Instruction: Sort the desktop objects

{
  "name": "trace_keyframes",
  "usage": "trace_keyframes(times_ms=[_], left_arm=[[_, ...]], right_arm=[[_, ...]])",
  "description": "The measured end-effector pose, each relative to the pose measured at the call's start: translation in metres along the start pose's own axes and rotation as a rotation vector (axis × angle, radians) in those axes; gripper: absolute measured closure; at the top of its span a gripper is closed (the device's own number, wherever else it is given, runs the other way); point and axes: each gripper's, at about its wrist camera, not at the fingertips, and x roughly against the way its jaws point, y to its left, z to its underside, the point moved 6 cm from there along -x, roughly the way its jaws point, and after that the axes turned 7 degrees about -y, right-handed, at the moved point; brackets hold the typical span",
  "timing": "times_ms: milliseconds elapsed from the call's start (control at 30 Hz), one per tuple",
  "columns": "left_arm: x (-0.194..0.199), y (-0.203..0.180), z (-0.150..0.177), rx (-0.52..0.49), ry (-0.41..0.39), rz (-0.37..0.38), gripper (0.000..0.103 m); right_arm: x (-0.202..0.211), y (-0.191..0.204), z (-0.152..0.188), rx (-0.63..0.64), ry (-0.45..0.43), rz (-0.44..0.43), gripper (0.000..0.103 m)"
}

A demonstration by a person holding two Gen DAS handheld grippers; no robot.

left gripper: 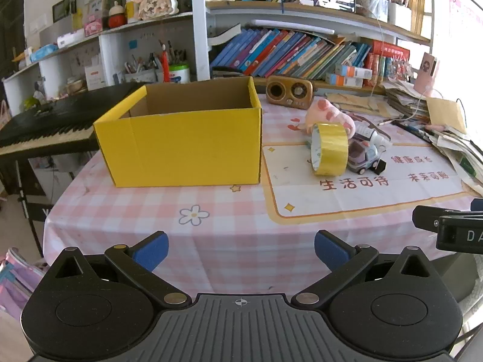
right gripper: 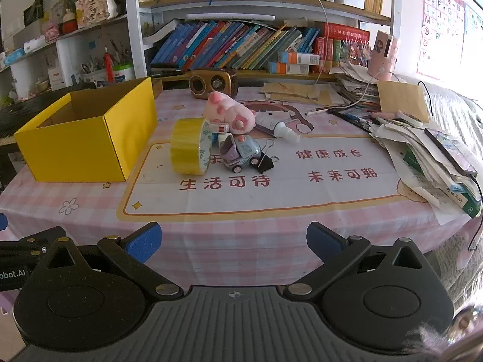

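Yellow cardboard box (left gripper: 181, 144), open-topped and seemingly empty, stands on the pink checked tabletop (left gripper: 229, 226); by its position beside the clutter it is judged to be the receiving bin for the sort.

Items awaiting sorting, clustered on the white printed mat (right gripper: 302, 190) to the right of the box:
- yellow tape roll (right gripper: 190, 146), standing on edge, nearest the box;
- toy car (right gripper: 241, 154), purple and pale blue, just beside the roll;
- black binder clip (right gripper: 265, 163), touching or nearly touching the car;
- pink plush toy (right gripper: 229, 114), behind the roll;
- white tube (right gripper: 277, 126), lying flat next to the plush;
- a small white and red item behind the roll, too hidden to identify.

Left tool (left gripper: 241, 249): blue pads spread wide, nothing between them, held over the near tabletop edge facing the box. Right tool (right gripper: 234, 242): likewise fully spread and empty, facing the cluster. Both sit well apart from every item, angled down toward the surface, a stance suited to a first approach. The tape roll lies ahead and slightly left of the right tool, ahead and right of the left.
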Motion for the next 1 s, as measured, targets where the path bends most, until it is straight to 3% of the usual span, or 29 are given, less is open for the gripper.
trace_keyframes(times_ms=[1000], left_arm=[[-0.0016, 0.0072, 0.0005, 0.015, 0.018, -0.012, 0.0]], right_arm=[[-0.0045, 0.0072, 0.0006, 0.005, 0.007, -0.001, 0.0]])
